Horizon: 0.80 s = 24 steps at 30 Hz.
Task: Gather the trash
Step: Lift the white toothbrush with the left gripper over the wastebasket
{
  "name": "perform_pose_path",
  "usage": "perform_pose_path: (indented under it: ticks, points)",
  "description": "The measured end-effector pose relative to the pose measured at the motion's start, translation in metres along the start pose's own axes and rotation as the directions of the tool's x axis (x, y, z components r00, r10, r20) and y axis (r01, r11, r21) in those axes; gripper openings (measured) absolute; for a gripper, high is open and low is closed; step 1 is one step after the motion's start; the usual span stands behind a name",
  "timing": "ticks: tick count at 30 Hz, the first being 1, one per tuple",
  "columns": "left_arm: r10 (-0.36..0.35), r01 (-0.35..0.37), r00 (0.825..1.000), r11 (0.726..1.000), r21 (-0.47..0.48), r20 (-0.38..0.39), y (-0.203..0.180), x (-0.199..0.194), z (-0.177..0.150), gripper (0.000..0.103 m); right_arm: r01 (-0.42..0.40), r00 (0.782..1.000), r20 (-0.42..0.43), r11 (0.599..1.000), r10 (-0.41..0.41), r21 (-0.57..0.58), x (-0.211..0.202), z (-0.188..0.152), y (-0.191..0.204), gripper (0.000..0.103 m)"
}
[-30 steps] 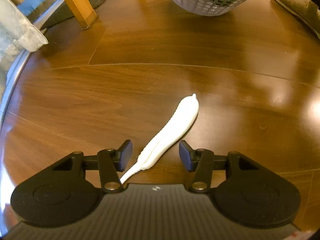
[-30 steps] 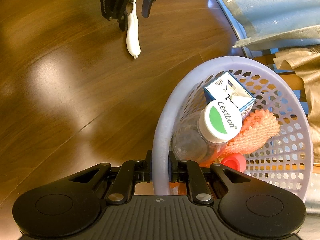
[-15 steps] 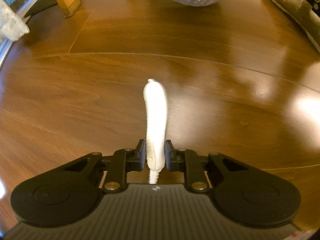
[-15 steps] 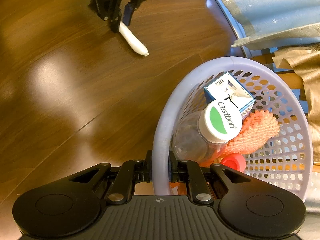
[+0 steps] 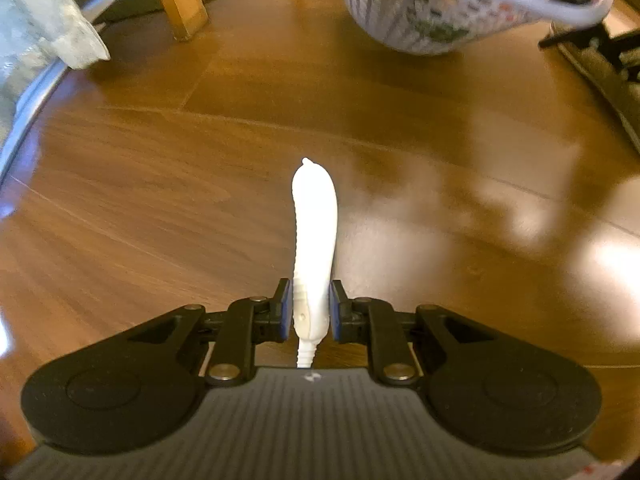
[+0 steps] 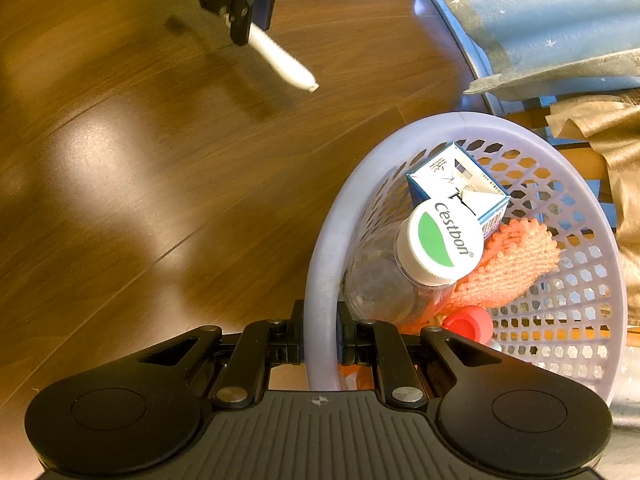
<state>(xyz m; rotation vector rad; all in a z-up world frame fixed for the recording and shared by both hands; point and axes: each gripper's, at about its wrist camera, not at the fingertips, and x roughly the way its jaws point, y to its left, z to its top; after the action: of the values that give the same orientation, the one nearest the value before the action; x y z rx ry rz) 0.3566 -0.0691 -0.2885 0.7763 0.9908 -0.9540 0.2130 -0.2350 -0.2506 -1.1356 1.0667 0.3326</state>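
Observation:
My left gripper [image 5: 310, 308] is shut on the lower end of a long white plastic wrapper [image 5: 314, 232], which sticks out forward above the wooden floor. From the right wrist view that same left gripper [image 6: 254, 20] hangs at the top with the white wrapper [image 6: 282, 60] slanting down to the right, off the floor. My right gripper [image 6: 320, 338] is shut on the rim of a lilac perforated basket [image 6: 320, 264]. Inside lie a clear bottle with a white and green cap [image 6: 438, 242], a blue and white carton [image 6: 460, 182], an orange foam net [image 6: 516, 264] and a red cap [image 6: 468, 320].
The lilac basket [image 5: 436, 12] hangs blurred at the top right of the left wrist view. A wooden furniture leg [image 5: 178, 0] stands top left, beside pale fabric [image 5: 48, 24]. A slipper [image 5: 600, 76] lies at the right edge. Light blue starred cloth [image 6: 552, 20] and tan fabric [image 6: 612, 152] flank the basket.
The left gripper closed on the white wrapper, which lay on the floor, and lifted it clear. The basket now looms closer in the left wrist view. The right gripper kept its hold, unmoved.

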Motion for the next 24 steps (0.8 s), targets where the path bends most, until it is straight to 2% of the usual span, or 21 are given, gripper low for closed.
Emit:
perform_pose_path:
  ticks: [7,12,24]
  points:
    - [0.006,-0.004,0.998,1.0,-0.023,0.062,0.002,-0.045,0.014,0.015,-0.005,1.0,-0.002,1.0,0.005,0.008,-0.003,-0.001,0.002,0.01]
    - [0.008,-0.008,0.994,1.0,-0.003,0.108,-0.001,-0.079,0.03,0.015,-0.011,1.0,-0.002,1.0,0.011,0.01,-0.006,0.0,0.002,0.01]
    - [-0.04,0.019,0.981,0.994,0.111,0.188,-0.027,-0.141,0.08,0.015,-0.055,0.998,0.013,0.998,0.055,0.024,-0.022,0.003,0.007,0.009]
